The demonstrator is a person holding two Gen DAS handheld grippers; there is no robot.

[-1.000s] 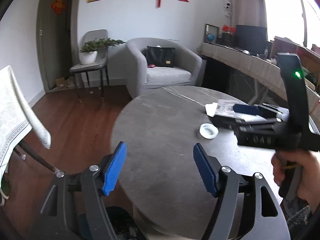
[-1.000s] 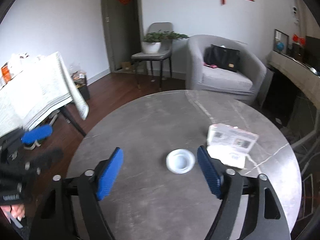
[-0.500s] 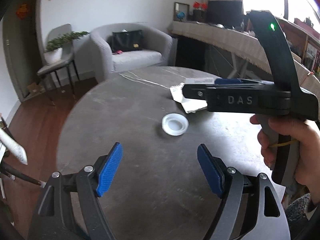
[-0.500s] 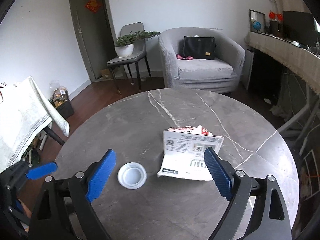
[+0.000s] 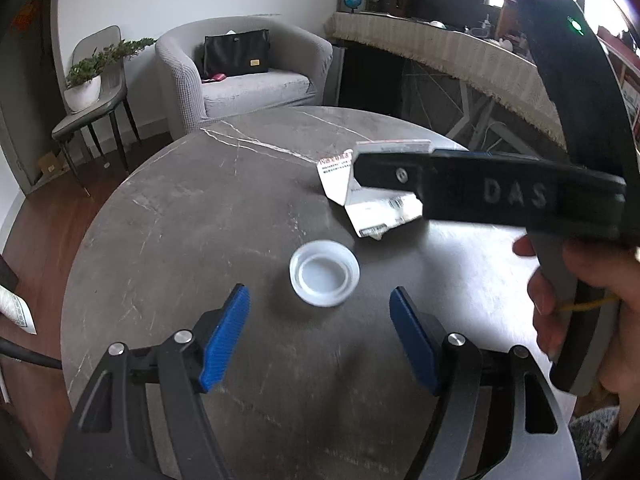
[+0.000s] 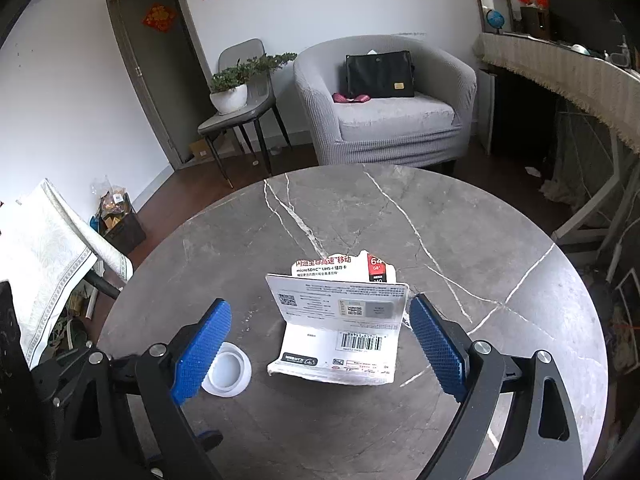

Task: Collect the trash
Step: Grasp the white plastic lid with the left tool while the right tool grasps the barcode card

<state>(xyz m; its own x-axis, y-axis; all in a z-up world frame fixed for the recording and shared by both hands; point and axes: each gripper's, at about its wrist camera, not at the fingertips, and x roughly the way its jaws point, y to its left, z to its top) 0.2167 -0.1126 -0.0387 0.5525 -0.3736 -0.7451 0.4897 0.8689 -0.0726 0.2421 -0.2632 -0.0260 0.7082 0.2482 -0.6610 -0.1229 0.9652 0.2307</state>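
The left gripper [image 5: 320,332], its blue ribbed pads spread wide and holding nothing, hovered low over the near part of the round grey marble-veined table [image 5: 180,220]. The white round plastic lid [image 5: 325,273] lay just beyond its fingertips and roughly centred between them, open side up and flat on the table. That alignment suggested a staged pick: the jaws were spaced wider than the lid so they could pass either side of it. Being round, the lid had no long axis; its rim faced upward.

The right gripper [image 6: 320,344] was likewise wide open and empty, with the folded white cardboard memory-card package [image 6: 340,332] between its blue pads [image 6: 436,348] but not visibly touching either. In the right wrist view the lid [image 6: 228,372] lay just beside the left pad, partly hidden behind it. The package sat near the middle of the table, beyond the lid and to its right. It was creased across its width: the barcode panel lay flat toward the gripper, and the panel with QR codes stood up nearly vertical, printed face toward the camera. A torn red-and-white flap rose behind it. The fold line, the package's long axis, ran crosswise between the two pads, so a closing grip would probably press on its short side edges.

Beyond the far table edge stood a grey upholstered armchair [image 6: 384,104] carrying a black handbag [image 6: 380,74].
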